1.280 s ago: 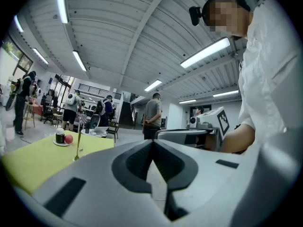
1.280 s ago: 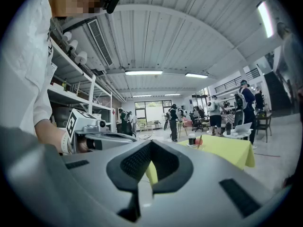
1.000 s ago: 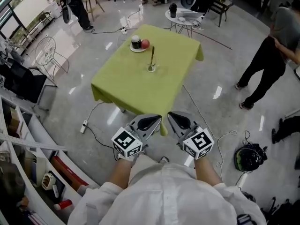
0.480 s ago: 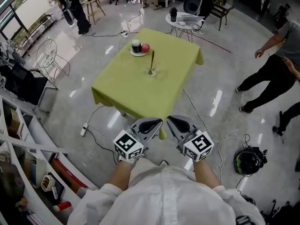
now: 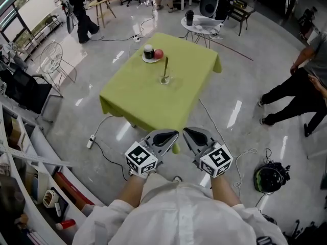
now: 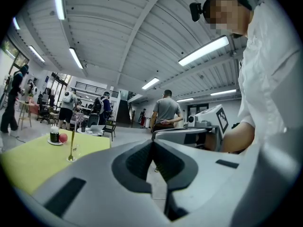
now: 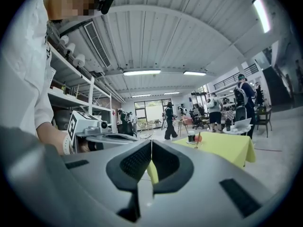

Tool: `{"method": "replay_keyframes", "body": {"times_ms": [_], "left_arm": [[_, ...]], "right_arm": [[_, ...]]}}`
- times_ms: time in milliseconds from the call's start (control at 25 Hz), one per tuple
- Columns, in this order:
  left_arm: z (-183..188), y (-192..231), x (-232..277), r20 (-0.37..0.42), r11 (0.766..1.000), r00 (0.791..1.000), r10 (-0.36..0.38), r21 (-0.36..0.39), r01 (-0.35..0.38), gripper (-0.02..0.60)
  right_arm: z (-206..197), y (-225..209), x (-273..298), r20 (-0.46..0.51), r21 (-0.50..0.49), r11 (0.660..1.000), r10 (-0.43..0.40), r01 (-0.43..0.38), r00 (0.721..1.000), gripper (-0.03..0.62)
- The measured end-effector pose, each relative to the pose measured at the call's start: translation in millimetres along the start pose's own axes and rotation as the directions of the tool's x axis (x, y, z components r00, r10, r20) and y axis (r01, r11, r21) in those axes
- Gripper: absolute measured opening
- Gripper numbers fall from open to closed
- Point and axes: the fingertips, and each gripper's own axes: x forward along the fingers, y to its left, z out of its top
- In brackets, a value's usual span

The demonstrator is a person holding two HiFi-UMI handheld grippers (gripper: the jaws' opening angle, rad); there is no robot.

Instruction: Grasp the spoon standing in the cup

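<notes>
A gold spoon (image 5: 166, 67) stands upright in a clear cup (image 5: 164, 78) near the middle of a table with a lime-green cloth (image 5: 148, 93). It also shows far off in the left gripper view, spoon (image 6: 72, 145), and small in the right gripper view, spoon (image 7: 197, 141). My left gripper (image 5: 170, 135) and right gripper (image 5: 191, 133) are held side by side close to my body, well short of the table's near edge. Both are shut with nothing between the jaws. The left gripper (image 6: 152, 141) and right gripper (image 7: 151, 142) tips meet.
A white plate with a dark jar (image 5: 148, 51) and a red apple (image 5: 158, 53) sits behind the cup. A round side table (image 5: 202, 20) stands beyond. People stand at the right (image 5: 299, 88) and far left (image 5: 76, 14). Cables and a helmet (image 5: 270, 174) lie on the floor; shelving (image 5: 25, 152) lines the left.
Both grippers stay shut and held as before; the table sits slightly nearer them in the head view. The person at the right has shifted toward the frame's edge.
</notes>
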Motion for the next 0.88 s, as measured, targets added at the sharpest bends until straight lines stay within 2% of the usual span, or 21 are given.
{"method": "replay_keyframes", "body": {"times_ms": [440, 880], "left_arm": [[1, 3, 3, -0.018, 1.0, 1.0, -0.005, -0.003, 0.005, 0.005], [1, 53, 18, -0.016, 1.0, 1.0, -0.002, -0.023, 0.001, 0.003]], "right_arm": [[3, -6, 2, -0.001, 0.01, 1.0, -0.001, 0.001, 1.0, 0.005], [2, -35, 36, -0.036, 0.011, 1.0, -0.003, 0.003, 0.999, 0.005]]}}
